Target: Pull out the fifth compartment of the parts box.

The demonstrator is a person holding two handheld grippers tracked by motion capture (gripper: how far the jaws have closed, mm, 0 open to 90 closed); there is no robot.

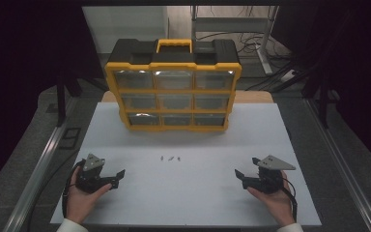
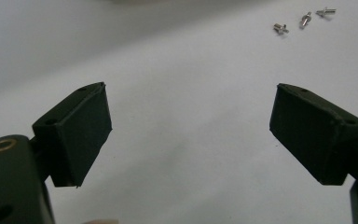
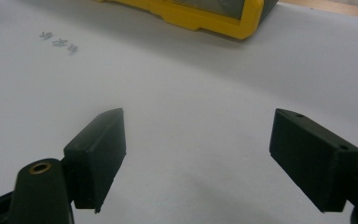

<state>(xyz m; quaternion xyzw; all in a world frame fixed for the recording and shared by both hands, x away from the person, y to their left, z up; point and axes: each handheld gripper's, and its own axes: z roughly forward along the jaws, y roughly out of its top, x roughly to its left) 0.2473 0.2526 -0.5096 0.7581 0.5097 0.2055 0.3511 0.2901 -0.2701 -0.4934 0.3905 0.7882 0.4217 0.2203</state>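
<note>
Three small metal screws (image 1: pixel 170 158) lie in a short row on the white table (image 1: pixel 183 193), in front of a yellow and black drawer organiser (image 1: pixel 174 86) that stands upright at the back. Near the front left, a hand holds my left gripper (image 1: pixel 118 177) open, nothing between its jaws. My right gripper (image 1: pixel 240 177) rests at the front right, open and empty too. The left gripper view has the screws (image 2: pixel 303 19) at the upper right, far beyond the open left gripper (image 2: pixel 191 130). Looking along the open right gripper (image 3: pixel 198 144), the screws (image 3: pixel 58 43) lie far at the upper left.
The organiser (image 3: pixel 200 14) has clear drawers in three rows and a yellow handle (image 1: pixel 174 45) on top. Metal rails (image 1: pixel 38 169) run along both table sides. Cables (image 1: pixel 251 43) and a shelf frame stand on the floor behind the table.
</note>
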